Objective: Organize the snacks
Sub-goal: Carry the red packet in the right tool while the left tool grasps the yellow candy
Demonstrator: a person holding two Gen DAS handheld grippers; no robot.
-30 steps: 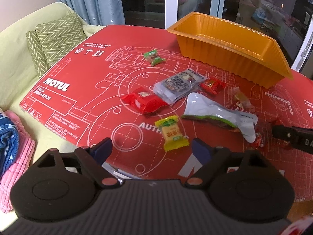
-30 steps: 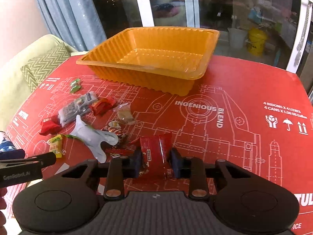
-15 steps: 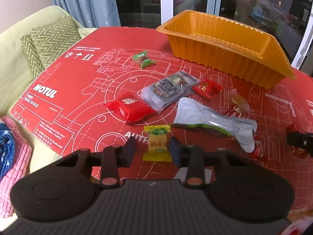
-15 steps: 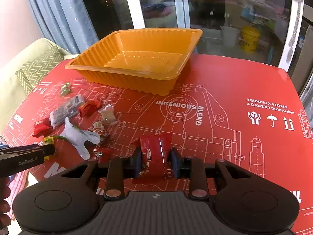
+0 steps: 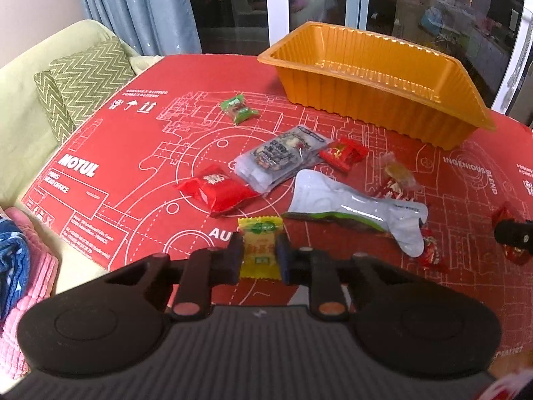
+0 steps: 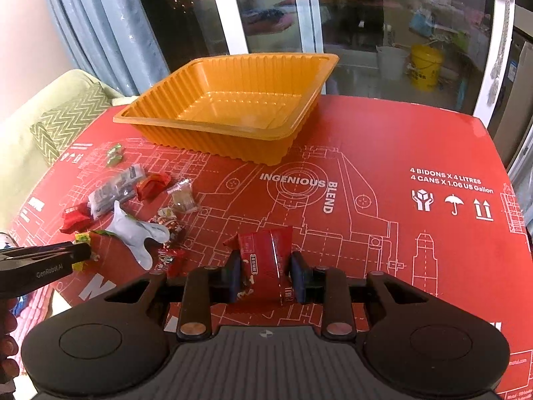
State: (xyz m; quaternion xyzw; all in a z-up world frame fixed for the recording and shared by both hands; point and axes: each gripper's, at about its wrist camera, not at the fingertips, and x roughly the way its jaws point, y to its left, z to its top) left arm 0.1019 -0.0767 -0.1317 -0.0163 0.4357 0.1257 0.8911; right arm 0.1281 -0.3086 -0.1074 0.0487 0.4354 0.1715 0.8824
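Down on the red tabletop [image 5: 140, 153], my left claw [image 5: 259, 256] has just closed on the yellow candy [image 5: 260, 246], light, crinkly, pinched mid-body; my right claw [image 6: 265, 275] grips the slippery red packet [image 6: 265, 260], orange tray [image 6: 233, 113] well ahead.

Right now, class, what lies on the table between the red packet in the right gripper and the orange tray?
Nothing: the right wrist view shows only bare red table between the red packet and the orange tray.
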